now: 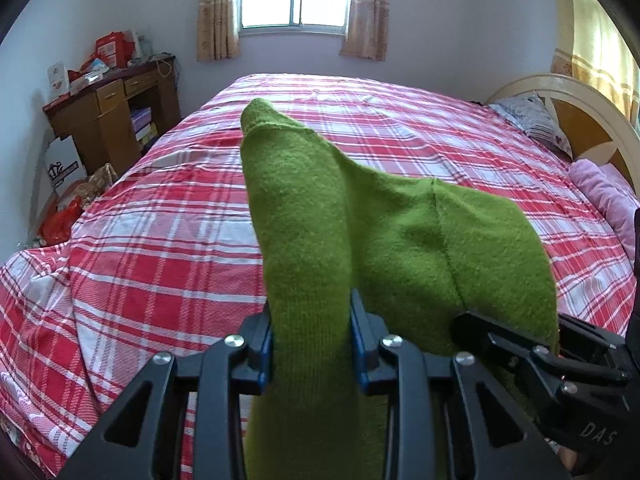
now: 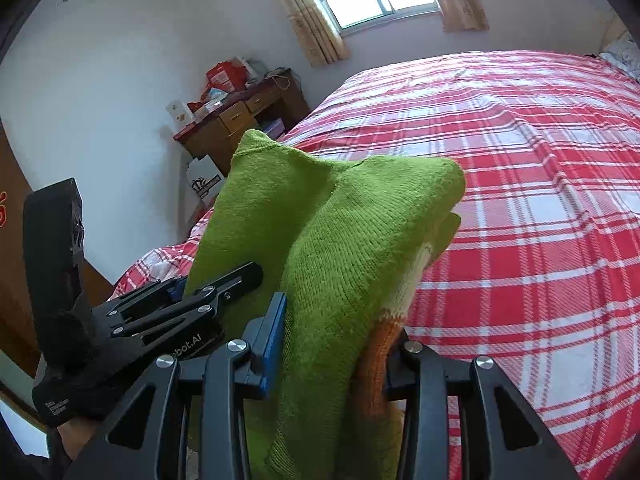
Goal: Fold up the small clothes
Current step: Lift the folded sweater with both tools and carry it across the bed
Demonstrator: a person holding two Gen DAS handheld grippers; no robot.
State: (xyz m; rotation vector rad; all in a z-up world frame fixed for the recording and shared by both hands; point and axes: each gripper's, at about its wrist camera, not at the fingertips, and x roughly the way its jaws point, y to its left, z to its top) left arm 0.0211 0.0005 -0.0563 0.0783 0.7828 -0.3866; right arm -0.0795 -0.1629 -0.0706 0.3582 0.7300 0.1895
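Observation:
A small green knitted garment (image 1: 400,240) hangs in the air above the bed, held by both grippers. My left gripper (image 1: 312,344) is shut on a bunched green part of it, and the cloth drapes down between the fingers. In the right wrist view the same green garment (image 2: 332,240) shows a cream and orange band low on its right side. There my right gripper (image 2: 336,344) is shut on that folded edge. The right gripper (image 1: 516,340) shows at the lower right of the left wrist view, and the left gripper (image 2: 208,288) sits at the left of the right wrist view.
A bed with a red and white plaid sheet (image 1: 360,128) fills the space ahead. A wooden desk (image 1: 116,108) piled with boxes stands at the left wall, with bags on the floor beside it. Pillows (image 1: 532,116) and a pink blanket (image 1: 604,192) lie by the headboard at right.

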